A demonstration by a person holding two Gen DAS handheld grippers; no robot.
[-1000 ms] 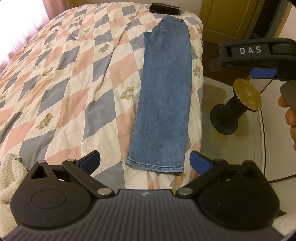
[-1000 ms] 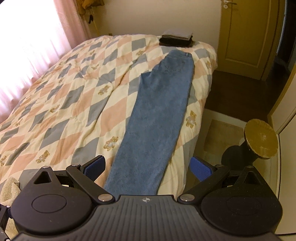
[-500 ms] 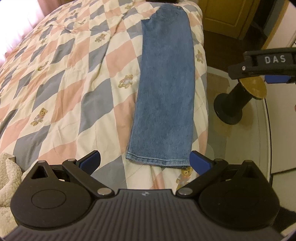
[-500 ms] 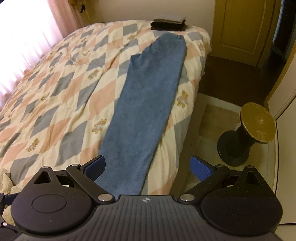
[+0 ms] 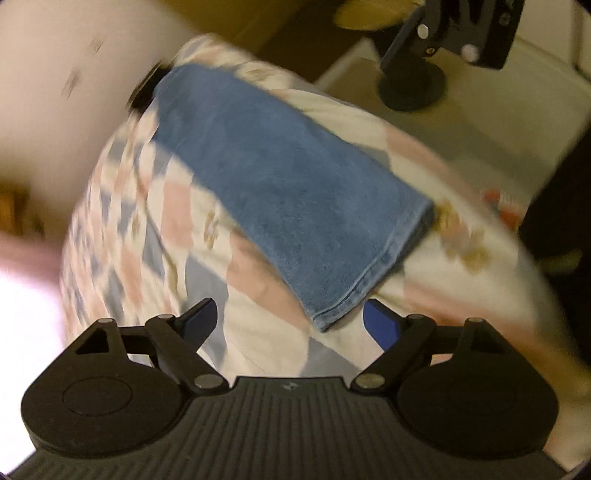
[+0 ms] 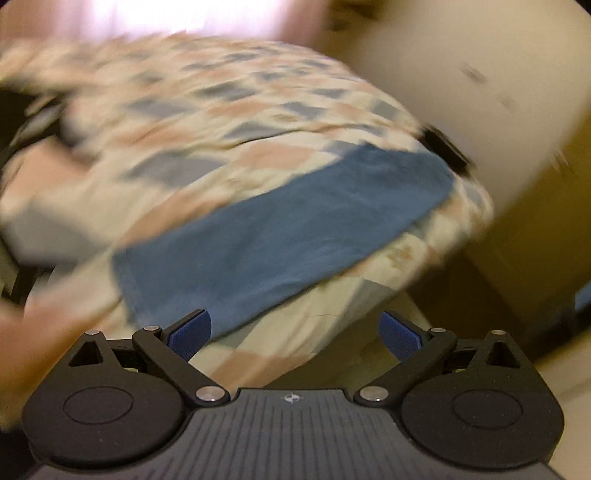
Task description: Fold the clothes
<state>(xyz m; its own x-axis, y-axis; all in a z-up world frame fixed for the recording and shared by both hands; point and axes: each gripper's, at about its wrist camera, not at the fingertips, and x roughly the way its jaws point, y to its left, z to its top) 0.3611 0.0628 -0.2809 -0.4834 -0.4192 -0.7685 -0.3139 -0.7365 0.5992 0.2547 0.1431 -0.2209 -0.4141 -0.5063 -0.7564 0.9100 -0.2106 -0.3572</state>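
A pair of blue jeans (image 5: 288, 177) lies flat, legs together, along the edge of a bed with a checked quilt (image 5: 155, 229). The hem end is nearest me. My left gripper (image 5: 291, 321) is open and empty, just short of the hem's near corner. In the right wrist view the jeans (image 6: 280, 229) run away to the upper right. My right gripper (image 6: 295, 332) is open and empty, its left fingertip (image 6: 190, 330) right at the jeans' long edge by the side of the bed. Both views are tilted and blurred.
A dark folded pile (image 5: 146, 92) sits at the far end of the jeans, also in the right wrist view (image 6: 445, 149). A black stool (image 5: 410, 81) stands on the floor beside the bed. The right gripper's body (image 5: 472, 29) shows at the top of the left wrist view.
Both grippers have dropped close to the hem end of the jeans and rolled, so the views are tilted. Both stay open.
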